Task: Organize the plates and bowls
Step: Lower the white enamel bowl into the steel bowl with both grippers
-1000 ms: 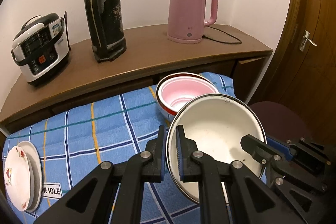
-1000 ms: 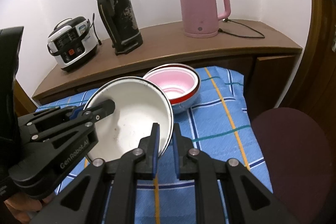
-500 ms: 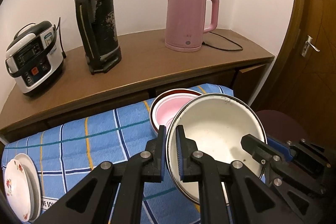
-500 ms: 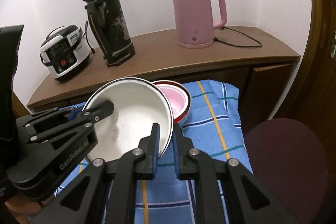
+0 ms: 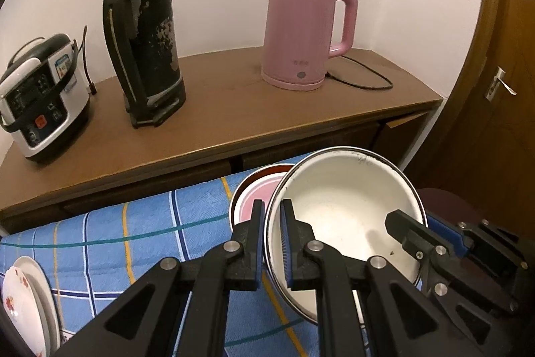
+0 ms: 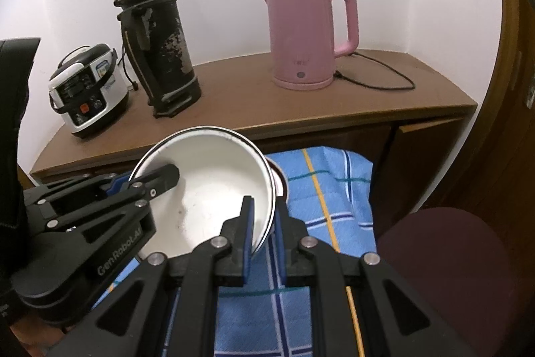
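Note:
A white enamel bowl [image 5: 341,199] with a dark rim hangs tilted above the blue checked cloth [image 5: 140,223], held from two sides. My left gripper [image 5: 270,209] is shut on its left rim. My right gripper [image 6: 264,206] is shut on the right rim and shows in the left wrist view as a black finger [image 5: 401,223] inside the bowl. Just behind and below the white bowl sits a pink bowl [image 5: 247,196] nested in a red one, mostly hidden. A stack of white plates [image 5: 20,300], the top one flowered, lies at the cloth's left edge.
A wooden sideboard [image 5: 234,109] behind the cloth carries a rice cooker [image 5: 36,96], a tall black flask [image 5: 143,32] and a pink kettle [image 5: 301,32] with its cord. A dark red stool [image 6: 444,256] stands to the right, and a wooden door [image 5: 495,89] beyond it.
Both grippers have carried the white bowl forward toward the sideboard. It now covers most of the pink and red bowls, which showed fully a second ago.

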A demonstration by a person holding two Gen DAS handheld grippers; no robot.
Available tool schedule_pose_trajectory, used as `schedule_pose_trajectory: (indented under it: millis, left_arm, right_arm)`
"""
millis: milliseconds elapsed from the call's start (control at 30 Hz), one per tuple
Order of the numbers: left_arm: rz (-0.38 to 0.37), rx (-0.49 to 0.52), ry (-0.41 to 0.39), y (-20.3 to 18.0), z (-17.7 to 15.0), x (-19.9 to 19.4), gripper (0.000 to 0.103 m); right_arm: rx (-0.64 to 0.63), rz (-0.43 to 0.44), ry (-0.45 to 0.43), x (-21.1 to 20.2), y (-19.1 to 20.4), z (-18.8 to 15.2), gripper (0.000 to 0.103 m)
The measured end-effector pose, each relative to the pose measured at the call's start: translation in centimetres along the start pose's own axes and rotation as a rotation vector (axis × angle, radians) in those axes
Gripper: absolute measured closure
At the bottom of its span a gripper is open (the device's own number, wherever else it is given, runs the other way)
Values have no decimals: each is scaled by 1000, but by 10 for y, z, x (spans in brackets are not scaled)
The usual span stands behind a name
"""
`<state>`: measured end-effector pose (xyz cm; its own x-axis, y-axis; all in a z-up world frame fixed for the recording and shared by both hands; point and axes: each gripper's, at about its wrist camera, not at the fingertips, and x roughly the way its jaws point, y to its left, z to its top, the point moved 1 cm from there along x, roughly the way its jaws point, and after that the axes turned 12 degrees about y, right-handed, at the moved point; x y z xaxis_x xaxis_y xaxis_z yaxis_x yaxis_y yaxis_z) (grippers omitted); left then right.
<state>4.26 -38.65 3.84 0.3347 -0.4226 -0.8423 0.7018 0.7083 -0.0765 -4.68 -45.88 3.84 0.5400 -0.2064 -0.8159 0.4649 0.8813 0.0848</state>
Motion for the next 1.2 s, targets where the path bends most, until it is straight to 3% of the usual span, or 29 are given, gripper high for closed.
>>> schedule_pose_trajectory:
  millis: [800, 1200]
  left_arm:
    - [11, -69, 110, 12, 25, 68, 92]
    - [47, -78, 113, 18, 25, 81, 93]
  right_arm:
    - [-7, -26, 87, 68, -13, 36, 92]
    - [-33, -43, 105, 82, -8, 38, 94]
